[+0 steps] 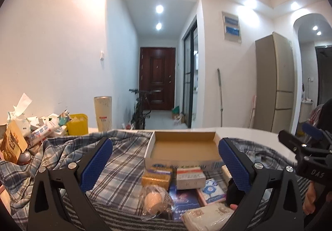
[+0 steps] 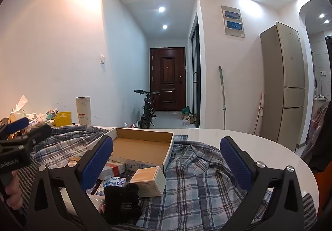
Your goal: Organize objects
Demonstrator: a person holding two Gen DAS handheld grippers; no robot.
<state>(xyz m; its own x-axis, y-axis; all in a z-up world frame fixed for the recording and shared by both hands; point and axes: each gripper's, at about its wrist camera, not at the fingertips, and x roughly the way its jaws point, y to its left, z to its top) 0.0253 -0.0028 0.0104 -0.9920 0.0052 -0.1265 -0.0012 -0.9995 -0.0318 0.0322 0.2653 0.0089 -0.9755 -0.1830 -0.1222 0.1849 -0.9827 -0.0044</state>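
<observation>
step: nothing picked yet; my read is load the small items into the open cardboard box [image 1: 184,148].
left gripper [image 1: 165,165]: jaws spread wide, empty, hovering over the pile.
right gripper [image 2: 166,163]: also wide open, holding nothing.
items: clustered just in front of the box on the plaid cloth [image 1: 124,168]: yellow-gold box [image 1: 156,178], white carton [image 1: 191,177], bagged egg-like thing [image 1: 153,199], blue-white packet [image 1: 211,189].
box look: shallow tray, brown inside, white outside, empty.
how: take rigid cartons first, pinch across short sides; leave the crinkly bag for last, grip gently.
risk: cloth snagging on a pad.
</observation>
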